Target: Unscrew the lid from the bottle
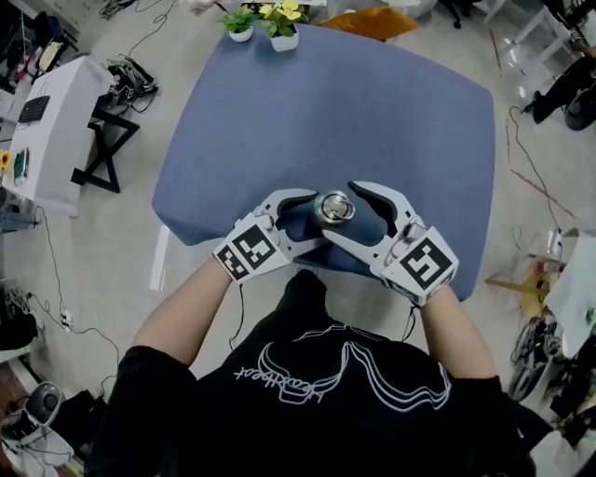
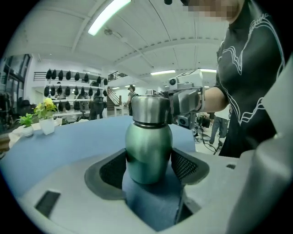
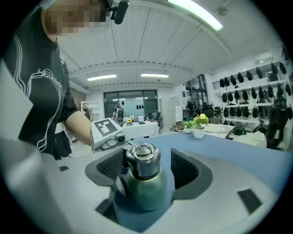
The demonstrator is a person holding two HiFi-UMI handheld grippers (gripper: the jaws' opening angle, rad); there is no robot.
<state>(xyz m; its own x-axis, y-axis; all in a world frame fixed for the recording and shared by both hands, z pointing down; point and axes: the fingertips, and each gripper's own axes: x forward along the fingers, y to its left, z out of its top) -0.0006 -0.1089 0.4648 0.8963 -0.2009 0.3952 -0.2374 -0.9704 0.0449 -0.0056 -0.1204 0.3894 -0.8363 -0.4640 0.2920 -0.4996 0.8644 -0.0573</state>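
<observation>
A green metal bottle with a steel lid stands upright on the blue table near its front edge. My left gripper reaches in from the left. In the left gripper view its meshed pads press on the green body low down, below the lid. My right gripper comes in from the right at lid height. Its jaws stand around the lid with a gap on each side, touching nothing. The lid has a ring handle on top.
Two small potted plants stand at the table's far edge. A white side table and cables lie on the floor to the left. The person's torso is right behind the near table edge.
</observation>
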